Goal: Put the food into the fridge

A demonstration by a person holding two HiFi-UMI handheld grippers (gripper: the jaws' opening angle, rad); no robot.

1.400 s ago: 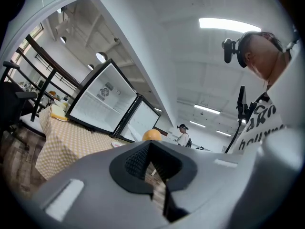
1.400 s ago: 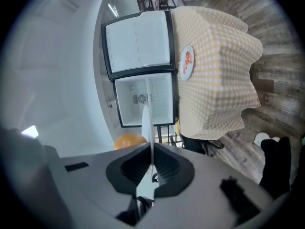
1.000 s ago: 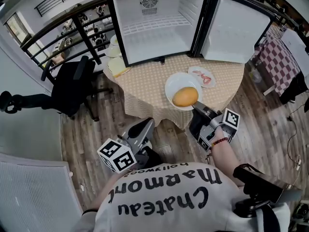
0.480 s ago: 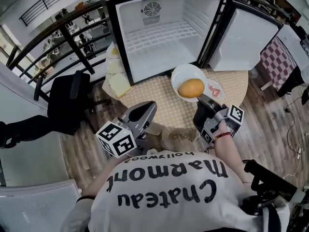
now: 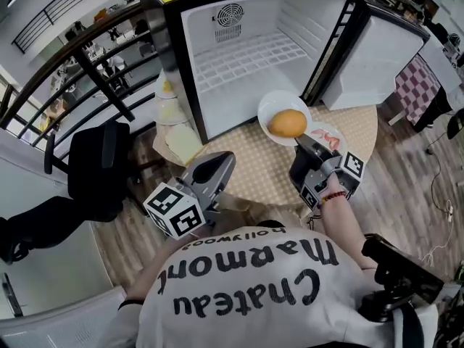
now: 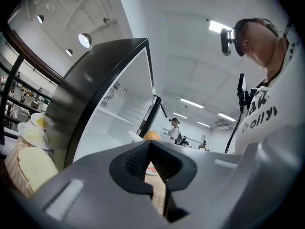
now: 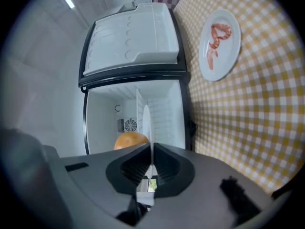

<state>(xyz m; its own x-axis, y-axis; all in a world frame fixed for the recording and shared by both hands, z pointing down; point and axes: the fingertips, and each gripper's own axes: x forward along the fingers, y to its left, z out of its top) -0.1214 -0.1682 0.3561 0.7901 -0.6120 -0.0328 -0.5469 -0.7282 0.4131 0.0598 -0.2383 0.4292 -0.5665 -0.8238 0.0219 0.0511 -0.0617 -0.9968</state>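
A white plate (image 5: 275,106) carrying a round orange bun (image 5: 288,122) hangs just in front of the open mini fridge (image 5: 239,56). My right gripper (image 5: 303,145) is shut on the plate's near rim. In the right gripper view the plate (image 7: 146,120) shows edge-on between the jaws, with the bun (image 7: 128,140) to its left and the fridge's inside behind. A second plate with pink shrimp (image 5: 328,136) lies on the checked tablecloth (image 5: 254,167). My left gripper (image 5: 216,171) hovers over the table's near edge, shut and holding nothing.
The fridge door (image 5: 366,56) swings open to the right. Left of the fridge stand stacked plates of food (image 5: 170,107) and a bread slice (image 5: 183,143). A black office chair (image 5: 94,169) and a railing are on the left. Another person stands far off (image 6: 174,129).
The plate with the bun has left the table and moved up toward the fridge opening in my right gripper. The left gripper has come forward over the table edge.
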